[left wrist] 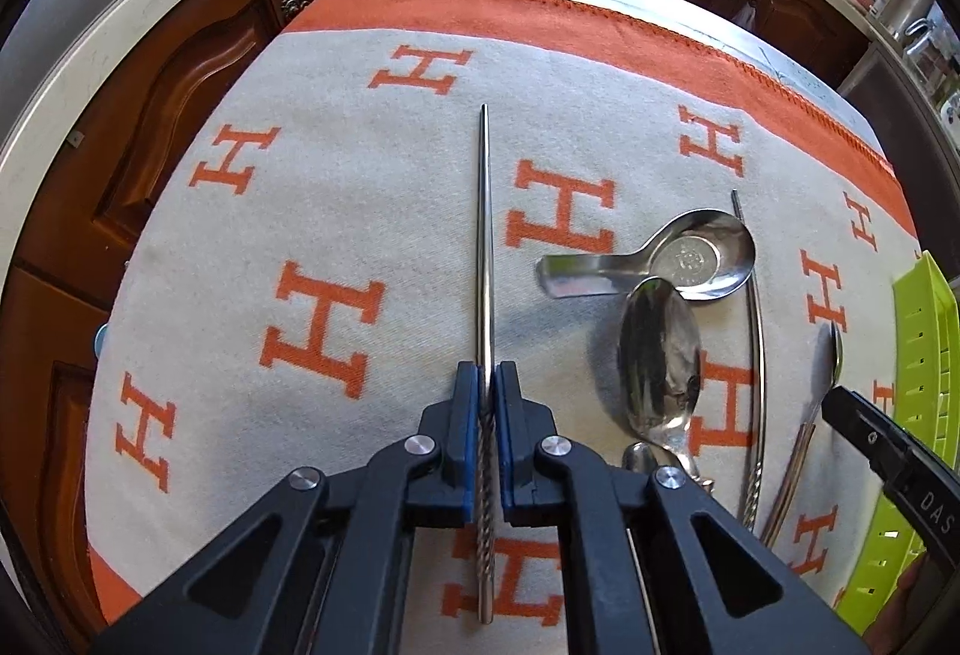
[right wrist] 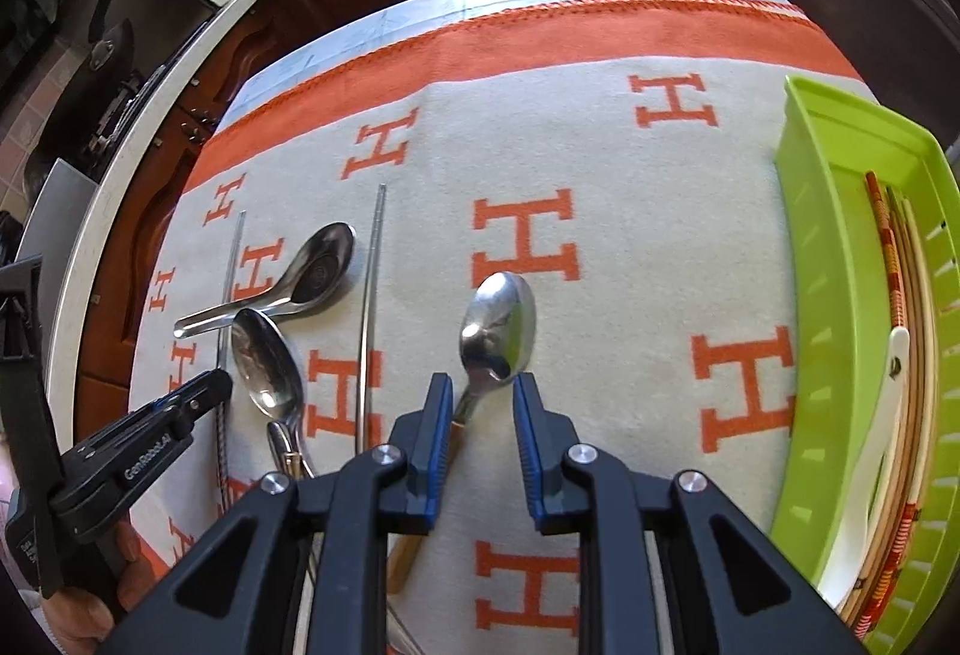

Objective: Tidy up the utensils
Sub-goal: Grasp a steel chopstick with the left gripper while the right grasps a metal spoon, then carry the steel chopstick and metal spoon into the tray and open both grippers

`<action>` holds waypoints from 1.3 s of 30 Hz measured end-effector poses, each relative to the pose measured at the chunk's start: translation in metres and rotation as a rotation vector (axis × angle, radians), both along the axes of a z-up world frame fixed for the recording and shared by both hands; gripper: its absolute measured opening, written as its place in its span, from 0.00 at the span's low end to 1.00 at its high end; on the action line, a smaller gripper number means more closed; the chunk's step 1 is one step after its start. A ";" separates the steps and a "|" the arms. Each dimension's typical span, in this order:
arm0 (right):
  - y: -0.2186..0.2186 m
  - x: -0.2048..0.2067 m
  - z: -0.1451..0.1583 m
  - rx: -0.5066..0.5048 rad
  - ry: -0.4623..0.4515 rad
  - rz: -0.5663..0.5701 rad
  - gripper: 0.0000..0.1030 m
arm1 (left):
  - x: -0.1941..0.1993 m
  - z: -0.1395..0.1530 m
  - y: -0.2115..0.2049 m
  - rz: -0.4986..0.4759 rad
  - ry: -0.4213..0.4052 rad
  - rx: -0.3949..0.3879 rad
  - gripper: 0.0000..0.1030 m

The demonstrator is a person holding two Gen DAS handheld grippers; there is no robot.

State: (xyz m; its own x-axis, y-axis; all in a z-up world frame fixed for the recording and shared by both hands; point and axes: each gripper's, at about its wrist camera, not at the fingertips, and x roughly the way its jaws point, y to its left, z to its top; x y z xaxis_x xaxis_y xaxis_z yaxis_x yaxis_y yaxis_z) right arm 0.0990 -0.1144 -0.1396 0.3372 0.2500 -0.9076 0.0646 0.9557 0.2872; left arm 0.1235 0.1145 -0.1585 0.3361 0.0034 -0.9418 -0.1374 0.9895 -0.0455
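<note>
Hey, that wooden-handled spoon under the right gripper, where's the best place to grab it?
Grip the wooden-handled spoon on its narrow neck just below the bowl, coming straight down with the open right gripper straddling it. It lies flat on the cloth; the bowl is too wide and rounded.

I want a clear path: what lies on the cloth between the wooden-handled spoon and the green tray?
Nothing: in the right wrist view the cloth between the spoon and the tray is bare.
</note>
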 end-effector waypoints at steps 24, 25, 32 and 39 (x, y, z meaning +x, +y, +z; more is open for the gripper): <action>-0.001 0.004 -0.002 -0.087 -0.018 -0.107 0.03 | -0.041 0.009 0.060 0.065 -0.029 -0.099 0.03; -0.007 0.003 -0.003 -0.035 -0.006 -0.113 0.03 | -0.042 0.012 0.060 0.064 -0.038 -0.105 0.03; -0.038 -0.021 0.007 0.169 0.038 -0.153 0.03 | -0.054 0.054 0.038 -0.002 -0.117 -0.146 0.03; -0.063 -0.036 0.033 0.274 0.026 -0.188 0.03 | -0.061 0.096 -0.010 -0.113 -0.178 -0.203 0.03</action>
State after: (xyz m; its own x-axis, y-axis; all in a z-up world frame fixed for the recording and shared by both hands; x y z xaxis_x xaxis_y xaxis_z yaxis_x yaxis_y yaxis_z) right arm 0.0630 -0.1770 -0.1068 0.3782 0.4219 -0.8240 0.2429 0.8137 0.5281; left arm 0.0623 0.1046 -0.0626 0.4834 -0.2257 -0.8458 0.0011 0.9663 -0.2573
